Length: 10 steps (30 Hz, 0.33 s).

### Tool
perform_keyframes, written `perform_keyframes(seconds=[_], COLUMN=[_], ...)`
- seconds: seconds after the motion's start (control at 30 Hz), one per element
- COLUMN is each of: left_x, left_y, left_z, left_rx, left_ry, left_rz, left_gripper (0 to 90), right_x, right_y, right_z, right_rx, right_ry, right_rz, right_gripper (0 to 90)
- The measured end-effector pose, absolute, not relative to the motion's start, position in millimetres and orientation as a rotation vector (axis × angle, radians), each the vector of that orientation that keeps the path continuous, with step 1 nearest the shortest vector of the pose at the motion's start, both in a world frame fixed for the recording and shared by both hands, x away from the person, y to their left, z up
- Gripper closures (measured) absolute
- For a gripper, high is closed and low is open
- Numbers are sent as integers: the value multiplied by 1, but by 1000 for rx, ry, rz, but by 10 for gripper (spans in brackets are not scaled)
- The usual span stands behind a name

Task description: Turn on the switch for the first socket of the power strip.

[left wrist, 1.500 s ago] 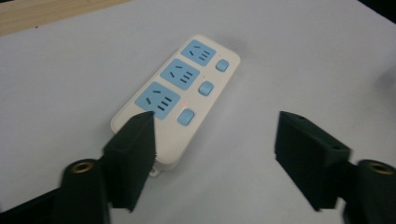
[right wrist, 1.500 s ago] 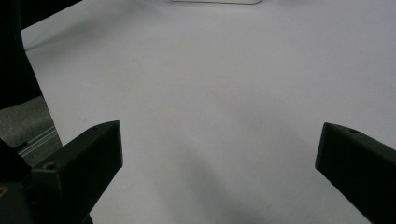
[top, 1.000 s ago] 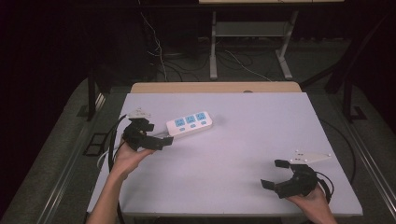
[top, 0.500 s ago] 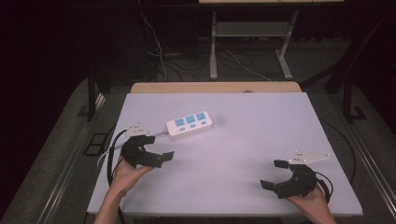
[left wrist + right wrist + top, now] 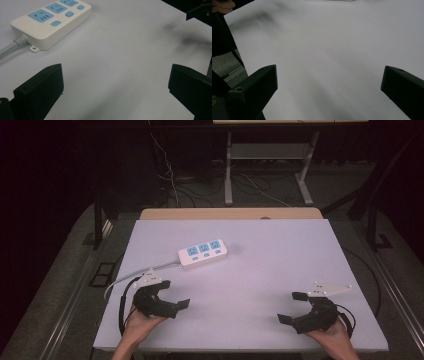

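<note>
The white surface (image 5: 260, 265) is mostly bare, with wide open room between the two tools and along its right half. A white power strip (image 5: 202, 253) with blue sockets lies left of centre toward the far side, its grey cord (image 5: 130, 276) running off toward the left edge. The left tool (image 5: 172, 304) sits near the front-left corner, jaws spread wide and holding nothing, pointing right. The right tool (image 5: 292, 307) sits near the front-right edge, jaws likewise wide apart and empty, pointing left. The left gripper view brings the power strip (image 5: 51, 21) close, showing three sockets, blue switches and a mounting tab. The right gripper view shows bare surface (image 5: 332, 50) between its jaws.
</note>
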<state>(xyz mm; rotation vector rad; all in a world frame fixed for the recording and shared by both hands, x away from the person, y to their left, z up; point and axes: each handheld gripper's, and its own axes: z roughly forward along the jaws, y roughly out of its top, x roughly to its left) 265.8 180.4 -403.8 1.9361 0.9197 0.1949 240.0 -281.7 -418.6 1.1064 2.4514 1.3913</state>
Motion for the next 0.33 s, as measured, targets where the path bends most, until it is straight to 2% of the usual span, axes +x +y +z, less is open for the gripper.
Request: perform_keyframes(seconds=[0.33], left_x=[260], left_y=[180], left_z=[-419], left_rx=[1950], left_ry=[911], left_rz=[197], left_gripper=[0], right_x=[239], right_y=[-282], right_z=[-419], right_rx=[1113], right_ry=[2454], right_rz=[1390], right_gripper=[3])
